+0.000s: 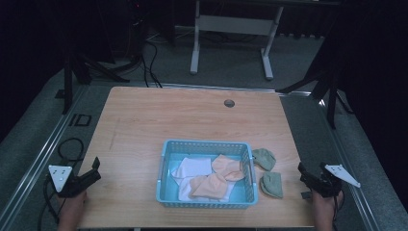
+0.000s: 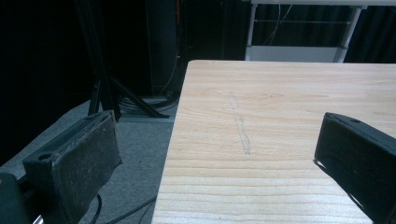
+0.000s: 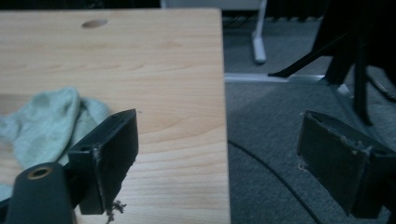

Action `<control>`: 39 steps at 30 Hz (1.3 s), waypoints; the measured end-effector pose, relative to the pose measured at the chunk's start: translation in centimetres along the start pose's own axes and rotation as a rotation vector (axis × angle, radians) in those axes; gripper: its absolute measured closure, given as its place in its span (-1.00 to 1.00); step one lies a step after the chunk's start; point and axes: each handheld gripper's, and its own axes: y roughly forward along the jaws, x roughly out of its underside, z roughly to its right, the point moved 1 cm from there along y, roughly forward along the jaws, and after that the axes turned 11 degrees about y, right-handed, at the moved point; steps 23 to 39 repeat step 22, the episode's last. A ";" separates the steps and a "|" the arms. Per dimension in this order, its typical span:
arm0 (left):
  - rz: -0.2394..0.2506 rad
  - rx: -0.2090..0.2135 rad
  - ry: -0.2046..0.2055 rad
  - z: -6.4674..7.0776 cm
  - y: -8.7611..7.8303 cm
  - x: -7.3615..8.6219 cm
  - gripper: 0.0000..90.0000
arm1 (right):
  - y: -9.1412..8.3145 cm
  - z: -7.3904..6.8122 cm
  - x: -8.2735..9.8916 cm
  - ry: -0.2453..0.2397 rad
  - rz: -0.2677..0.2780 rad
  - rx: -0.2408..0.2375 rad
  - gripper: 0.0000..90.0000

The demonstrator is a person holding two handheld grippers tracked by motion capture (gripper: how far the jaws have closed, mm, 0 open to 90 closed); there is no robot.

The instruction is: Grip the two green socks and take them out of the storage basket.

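A light blue plastic basket [image 1: 166, 173] sits near the table's front edge, holding white cloths [image 1: 192, 167] and peach-coloured socks [image 1: 226, 167]. Two pale green socks lie on the wood just right of it, one farther back [image 1: 264, 158] and one nearer [image 1: 272, 185]. The green sock [image 3: 44, 121] lies just left of my right gripper's jaws. My left gripper [image 1: 96, 169] rests at the table's front left corner, open and empty. My right gripper [image 1: 301, 172] is at the front right edge, open with nothing between its jaws, a short way right of the nearer green sock.
The wooden table [image 1: 144, 120] has a cable hole [image 1: 229, 103] near its back edge. A white table frame [image 1: 231, 33] and dark tripod legs [image 1: 332, 86] stand on the grey floor behind. Cables [image 1: 70, 147] lie on the floor at the left.
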 end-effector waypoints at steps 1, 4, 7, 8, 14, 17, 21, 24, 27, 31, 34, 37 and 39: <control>0.000 -0.001 0.001 0.0 0.0 0.0 -0.99 | 0.0 0.0 0.2 -0.009 0.000 0.002 -0.72; -0.003 0.000 0.000 0.0 0.0 0.0 -0.99 | -0.2 -0.2 0.9 -0.032 0.017 0.019 -0.74; -0.002 -0.001 -0.001 0.0 0.0 0.0 -0.99 | -0.4 -0.3 1.0 -0.038 0.038 0.036 -0.74; -0.002 -0.002 0.000 0.0 0.0 0.0 -0.99 | -0.4 -0.3 1.0 -0.041 0.038 0.041 -0.74; -0.002 -0.004 -0.001 0.0 0.0 0.0 -0.99 | -0.4 -0.3 1.2 -0.033 0.043 0.009 -0.74; -0.002 -0.005 -0.002 0.0 0.0 0.0 -0.99 | -0.2 -0.1 1.2 -0.019 0.025 0.010 -0.73; -0.002 -0.007 -0.003 0.0 0.0 0.0 -0.99 | -0.4 0.0 1.2 -0.009 0.039 0.005 -0.73; -0.003 -0.007 -0.003 0.0 0.0 0.0 -0.99 | -0.4 0.0 1.2 -0.006 0.040 0.000 -0.73; -0.003 -0.007 -0.003 0.0 0.0 0.0 -0.99 | -0.4 0.0 1.2 -0.006 0.040 0.000 -0.73; -0.003 -0.007 -0.003 0.0 0.0 0.0 -0.99 | -0.4 0.0 1.2 -0.006 0.040 0.000 -0.73; -0.003 -0.007 -0.003 0.0 0.0 0.0 -0.99 | -0.4 0.0 1.2 -0.006 0.040 0.000 -0.73; -0.003 -0.007 -0.003 0.0 0.0 0.0 -0.99 | -0.4 0.0 1.2 -0.006 0.040 0.000 -0.73; -0.003 -0.007 -0.003 0.0 0.0 0.0 -0.99 | -0.4 0.0 1.2 -0.006 0.040 0.000 -0.73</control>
